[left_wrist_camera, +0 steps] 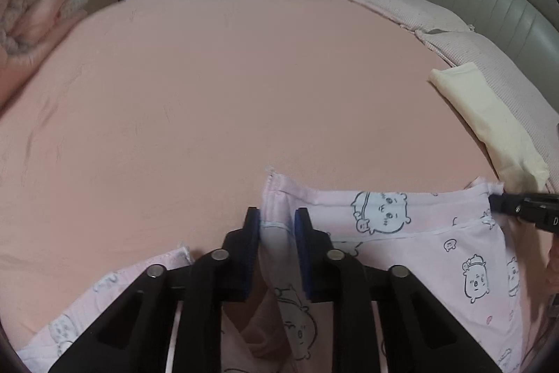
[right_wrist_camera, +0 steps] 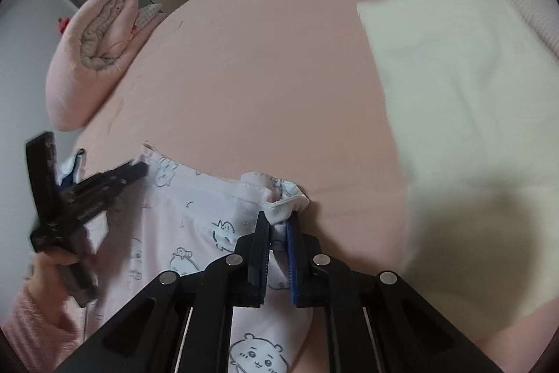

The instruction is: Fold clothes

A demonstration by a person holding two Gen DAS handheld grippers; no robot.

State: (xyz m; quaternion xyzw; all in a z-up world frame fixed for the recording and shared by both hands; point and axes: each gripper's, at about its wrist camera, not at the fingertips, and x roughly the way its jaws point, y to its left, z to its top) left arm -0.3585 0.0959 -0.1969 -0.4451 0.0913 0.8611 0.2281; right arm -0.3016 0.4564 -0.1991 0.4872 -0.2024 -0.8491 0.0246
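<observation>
Broadly, the bed [left_wrist_camera: 244, 86] carries the printed garment [left_wrist_camera: 401, 233] at its near edge, a cream cloth [left_wrist_camera: 489, 121] beside it. To fold cleanly, I judge both corners should travel together, level, keeping the hem taut. Each gripper is nearly closed, pinching cloth: the left gripper [left_wrist_camera: 277, 222] grips one hem corner, the right gripper [right_wrist_camera: 277, 226] a bunched corner.

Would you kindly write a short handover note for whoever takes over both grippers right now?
Left gripper: shut on one top corner of the printed garment.
Right gripper: shut on the other corner, bunched.
Garment lies at the near edge of the pink bed; a folded cream cloth lies to the right.
Done: both corners gripped.
Left: fold the garment and set it down.
</observation>
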